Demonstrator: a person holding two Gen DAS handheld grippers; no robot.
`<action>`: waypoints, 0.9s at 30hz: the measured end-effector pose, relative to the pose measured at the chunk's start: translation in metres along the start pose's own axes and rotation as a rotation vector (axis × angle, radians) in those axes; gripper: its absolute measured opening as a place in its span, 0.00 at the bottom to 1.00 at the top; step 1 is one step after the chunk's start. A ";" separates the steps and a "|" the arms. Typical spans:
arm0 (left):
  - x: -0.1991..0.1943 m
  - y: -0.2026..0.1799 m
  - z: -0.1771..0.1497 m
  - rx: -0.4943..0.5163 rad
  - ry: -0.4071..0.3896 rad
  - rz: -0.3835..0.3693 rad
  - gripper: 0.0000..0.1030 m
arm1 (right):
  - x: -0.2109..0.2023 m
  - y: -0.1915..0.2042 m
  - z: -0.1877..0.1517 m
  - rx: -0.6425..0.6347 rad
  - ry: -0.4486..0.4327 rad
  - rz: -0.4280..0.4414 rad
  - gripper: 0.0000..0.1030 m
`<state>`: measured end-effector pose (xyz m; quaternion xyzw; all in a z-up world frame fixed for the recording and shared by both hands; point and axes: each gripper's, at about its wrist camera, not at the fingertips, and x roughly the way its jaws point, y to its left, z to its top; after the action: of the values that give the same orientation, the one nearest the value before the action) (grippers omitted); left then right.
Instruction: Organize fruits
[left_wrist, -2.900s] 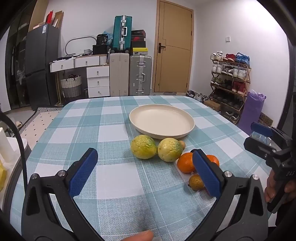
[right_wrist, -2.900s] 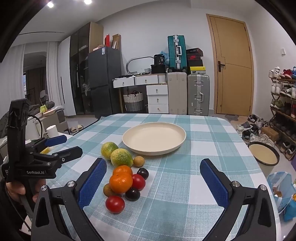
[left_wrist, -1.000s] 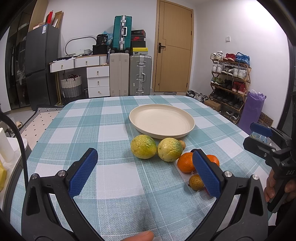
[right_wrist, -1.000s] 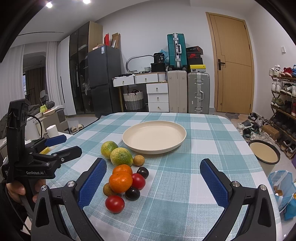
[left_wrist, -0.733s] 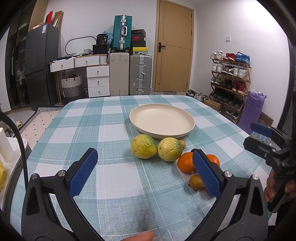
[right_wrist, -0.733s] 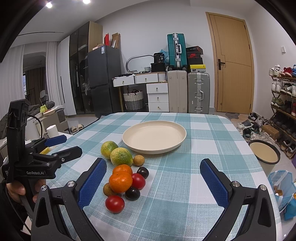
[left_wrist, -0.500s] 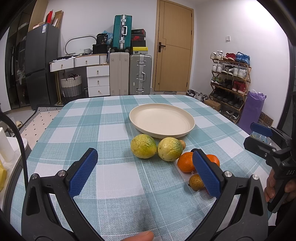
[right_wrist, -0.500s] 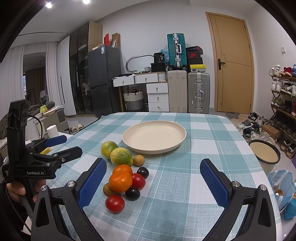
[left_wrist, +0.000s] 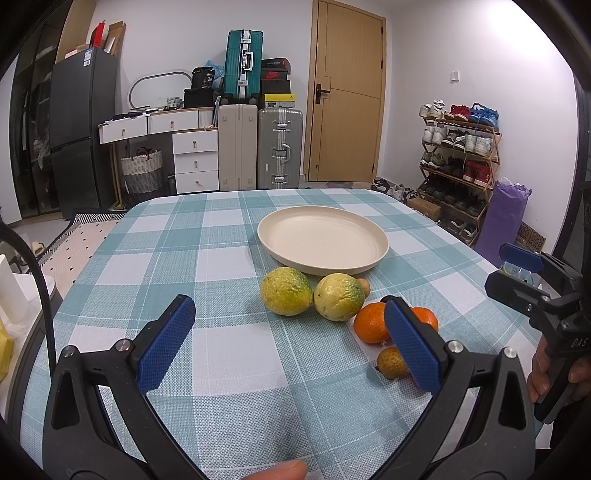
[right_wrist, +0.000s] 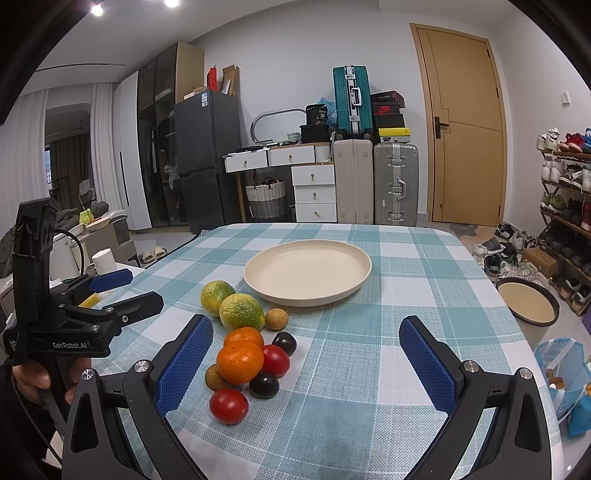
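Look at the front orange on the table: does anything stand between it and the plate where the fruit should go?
Yes. Behind the front orange lie a second orange, a yellow-green citrus and a small brown fruit, all between it and the plate. Lifting it over them looks easy; the plate holds nothing.

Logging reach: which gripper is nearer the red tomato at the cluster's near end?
Right gripper: the red tomato lies beside its left finger. Left gripper sits beyond the cluster's other side.

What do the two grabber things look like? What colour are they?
Both the left gripper and the right gripper are black plastic with silver screws. Their fingers carry bumpy blue pads. The left one reads "GenRobot.AI" in white and has a black cable.
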<state>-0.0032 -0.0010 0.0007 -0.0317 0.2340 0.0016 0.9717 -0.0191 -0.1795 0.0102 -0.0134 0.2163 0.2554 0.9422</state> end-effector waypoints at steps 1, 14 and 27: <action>0.000 0.000 0.000 0.000 0.001 0.000 0.99 | 0.001 0.000 0.000 0.001 0.001 0.000 1.00; 0.001 -0.001 0.000 -0.001 0.003 -0.001 0.99 | 0.002 -0.004 0.000 0.011 0.011 -0.020 1.00; 0.008 -0.001 -0.003 -0.008 0.034 0.009 0.99 | 0.009 -0.004 0.004 0.017 0.059 -0.050 1.00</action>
<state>0.0022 -0.0027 -0.0054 -0.0347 0.2508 0.0066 0.9674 -0.0085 -0.1785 0.0093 -0.0183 0.2459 0.2297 0.9415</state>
